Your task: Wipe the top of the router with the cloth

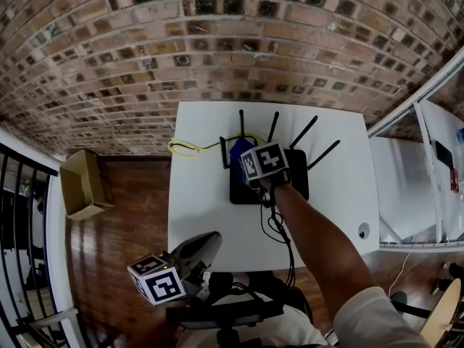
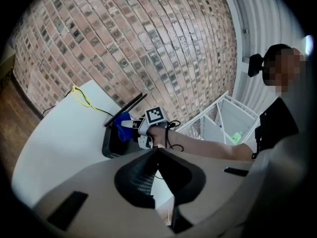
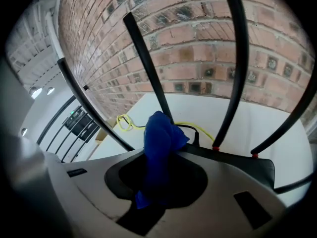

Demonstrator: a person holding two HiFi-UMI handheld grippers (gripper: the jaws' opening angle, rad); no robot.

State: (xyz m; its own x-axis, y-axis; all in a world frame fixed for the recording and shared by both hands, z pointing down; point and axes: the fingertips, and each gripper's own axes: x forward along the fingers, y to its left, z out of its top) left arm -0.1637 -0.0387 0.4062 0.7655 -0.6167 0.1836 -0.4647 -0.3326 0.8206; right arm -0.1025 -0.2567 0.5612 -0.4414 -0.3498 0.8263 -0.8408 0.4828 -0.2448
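Two grippers | right gripper (image 3: pixel 159 165) pinches cloth (image 3: pixel 159 133) (blue) over router (image 1: pixel 297 183) | left gripper (image 2: pixel 157 152) closed

White table (image 1: pixel 210 223) against brick wall (image 1: pixel 217 42); yellow cable (image 1: pixel 185 148) lies on its far left part. Cardboard box (image 1: pixel 83 183) on wood floor (image 1: pixel 123 230), left of table, beside black railing (image 1: pixel 14 216).

The router (image 1: pixel 299 181) sits on the table (image 1: pixel 206 212) (wall (image 1: pixel 217 49) behind), box (image 1: pixel 83 183) at left.

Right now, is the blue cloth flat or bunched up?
Bunched up: the right claw pinches the cloth into a lump.
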